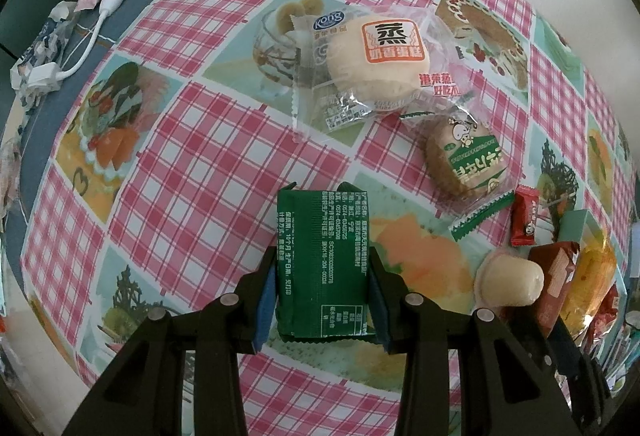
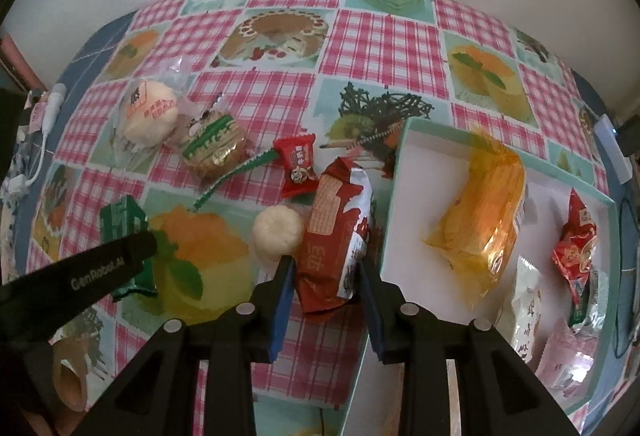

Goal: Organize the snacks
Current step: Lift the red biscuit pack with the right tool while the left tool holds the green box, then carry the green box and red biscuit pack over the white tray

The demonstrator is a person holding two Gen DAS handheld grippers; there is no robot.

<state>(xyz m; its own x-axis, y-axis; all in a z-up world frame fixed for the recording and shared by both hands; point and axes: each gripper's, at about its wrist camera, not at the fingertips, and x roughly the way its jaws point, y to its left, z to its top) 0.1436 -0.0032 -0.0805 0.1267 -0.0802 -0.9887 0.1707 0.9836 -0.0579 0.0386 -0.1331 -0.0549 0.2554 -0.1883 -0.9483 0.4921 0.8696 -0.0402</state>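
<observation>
The left gripper has its fingers closed on a green packet, held above the bench toward its left side; the slick wrapper could slide out if tilted. Further right, the right gripper clamps a red wafer pack just beside the white box at the right edge. Swinging it in could clip the box wall or nudge the round white cake.
</observation>
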